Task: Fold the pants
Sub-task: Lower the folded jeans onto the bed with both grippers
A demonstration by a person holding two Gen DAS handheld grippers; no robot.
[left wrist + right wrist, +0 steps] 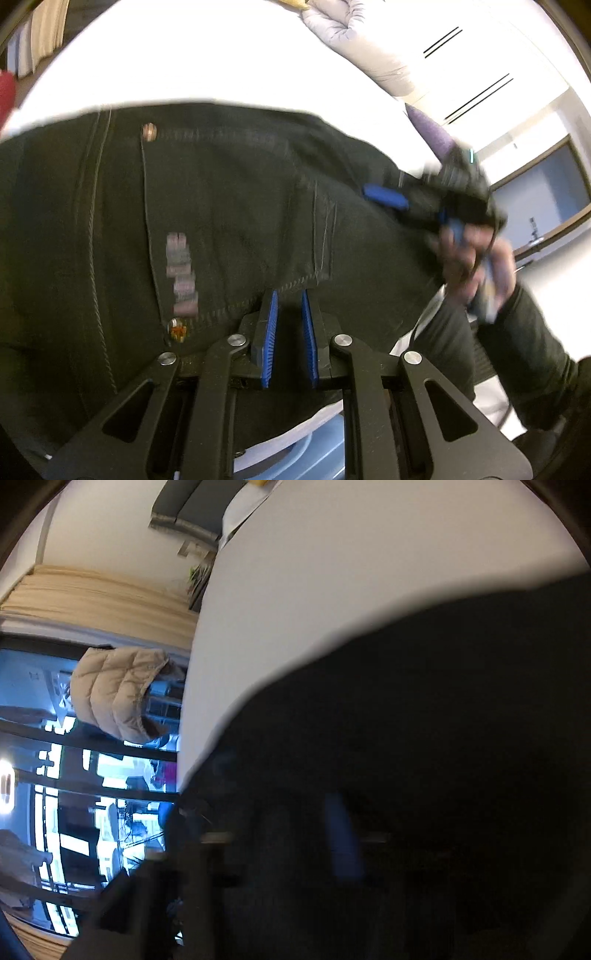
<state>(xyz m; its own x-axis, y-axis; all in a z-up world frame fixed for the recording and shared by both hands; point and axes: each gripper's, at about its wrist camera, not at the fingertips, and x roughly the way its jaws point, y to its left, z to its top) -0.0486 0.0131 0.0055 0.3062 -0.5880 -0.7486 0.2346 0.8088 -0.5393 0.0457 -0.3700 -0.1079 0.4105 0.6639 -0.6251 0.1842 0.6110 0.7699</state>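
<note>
Dark pants (221,206) with rivets and a pocket label fill the left wrist view, spread over a white surface (184,74). My left gripper (290,295) is at the near waistband seam, its blue pads (271,332) close together with dark fabric between them. My right gripper (373,194) is blurred at the pants' right edge, held by a person's hand (476,258), one blue finger lying on the cloth. In the right wrist view the pants (424,757) drape over the lens and hide the fingers; only a faint blue pad (341,834) shows.
A grey quilted cover (362,44) and a purple item (432,129) lie at the far right of the white surface. A light blue object (314,454) sits below its near edge. A beige puffer jacket (118,694) hangs by a dark window (55,794).
</note>
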